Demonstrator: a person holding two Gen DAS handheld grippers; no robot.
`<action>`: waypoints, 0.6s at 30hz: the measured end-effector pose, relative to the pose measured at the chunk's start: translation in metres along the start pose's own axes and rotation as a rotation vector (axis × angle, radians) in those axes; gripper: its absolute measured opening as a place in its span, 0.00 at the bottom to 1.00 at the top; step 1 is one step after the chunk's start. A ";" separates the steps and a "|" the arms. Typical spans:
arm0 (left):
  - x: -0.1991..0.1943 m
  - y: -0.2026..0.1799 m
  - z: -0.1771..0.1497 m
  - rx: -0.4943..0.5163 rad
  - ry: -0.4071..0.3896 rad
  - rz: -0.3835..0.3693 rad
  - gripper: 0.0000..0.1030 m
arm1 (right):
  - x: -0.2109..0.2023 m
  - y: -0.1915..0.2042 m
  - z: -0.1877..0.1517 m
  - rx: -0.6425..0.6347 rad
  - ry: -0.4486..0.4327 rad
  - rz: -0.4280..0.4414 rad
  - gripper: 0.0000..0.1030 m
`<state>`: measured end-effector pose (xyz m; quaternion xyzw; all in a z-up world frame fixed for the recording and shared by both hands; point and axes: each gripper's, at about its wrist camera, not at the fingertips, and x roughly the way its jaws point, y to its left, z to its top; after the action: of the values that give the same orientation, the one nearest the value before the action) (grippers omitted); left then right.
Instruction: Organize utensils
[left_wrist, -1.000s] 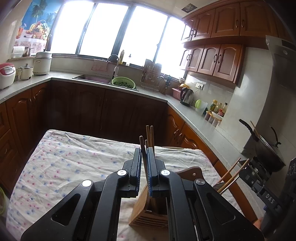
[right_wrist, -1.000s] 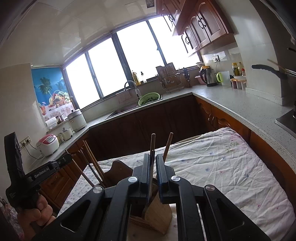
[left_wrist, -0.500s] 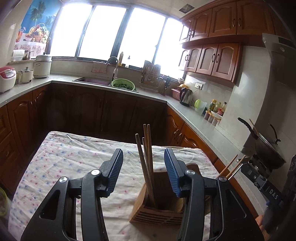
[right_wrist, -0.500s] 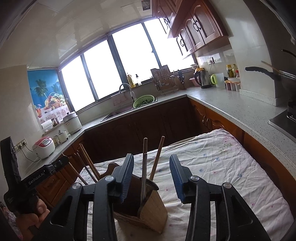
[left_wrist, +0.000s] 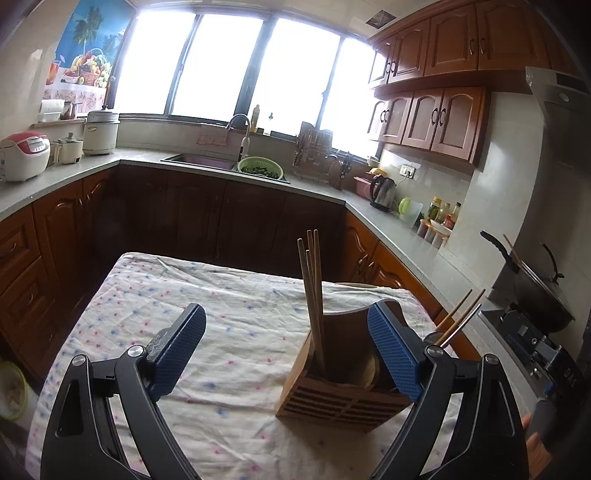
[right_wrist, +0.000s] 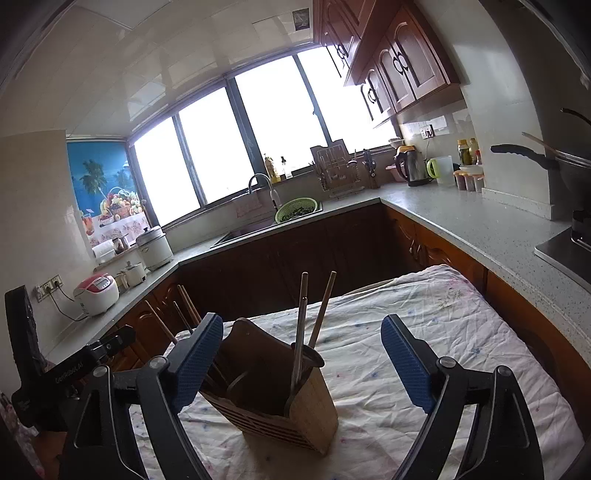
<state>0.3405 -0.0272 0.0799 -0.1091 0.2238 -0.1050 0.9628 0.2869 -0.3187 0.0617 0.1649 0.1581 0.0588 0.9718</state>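
A wooden slatted utensil holder (left_wrist: 343, 391) stands on the floral-cloth table (left_wrist: 229, 321). Brown chopsticks (left_wrist: 312, 291) stand upright in its left compartment; more utensil handles (left_wrist: 460, 317) lean out on its far right side. My left gripper (left_wrist: 288, 349) is wide open and empty, just behind the holder, its right finger beside the holder's right wall. In the right wrist view the holder (right_wrist: 280, 398) holds two sticks (right_wrist: 310, 325), and my right gripper (right_wrist: 301, 365) is wide open and empty around it. The left gripper's body shows in the right wrist view at the left edge.
Kitchen counters wrap around behind the table, with a sink and green colander (left_wrist: 260, 170), rice cookers (left_wrist: 22, 155), a kettle (left_wrist: 382, 192) and a black pan (left_wrist: 532, 280) on the stove to the right. A pale bowl (left_wrist: 11, 395) sits low at the left.
Both grippers were shut on chopsticks above the holder a second ago. They have opened wide and drawn back; the chopsticks now stand loose in the holder.
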 end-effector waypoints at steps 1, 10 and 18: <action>-0.005 0.001 -0.002 0.002 -0.002 0.004 0.91 | -0.002 0.001 -0.001 -0.002 -0.001 0.003 0.93; -0.051 0.001 -0.024 0.034 -0.023 0.041 1.00 | -0.029 0.015 -0.013 -0.020 0.008 0.037 1.00; -0.092 -0.003 -0.049 0.089 -0.027 0.077 1.00 | -0.058 0.027 -0.030 -0.055 0.017 0.082 1.00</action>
<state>0.2372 -0.0146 0.0749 -0.0586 0.2100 -0.0762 0.9730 0.2209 -0.2940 0.0603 0.1442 0.1578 0.1044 0.9713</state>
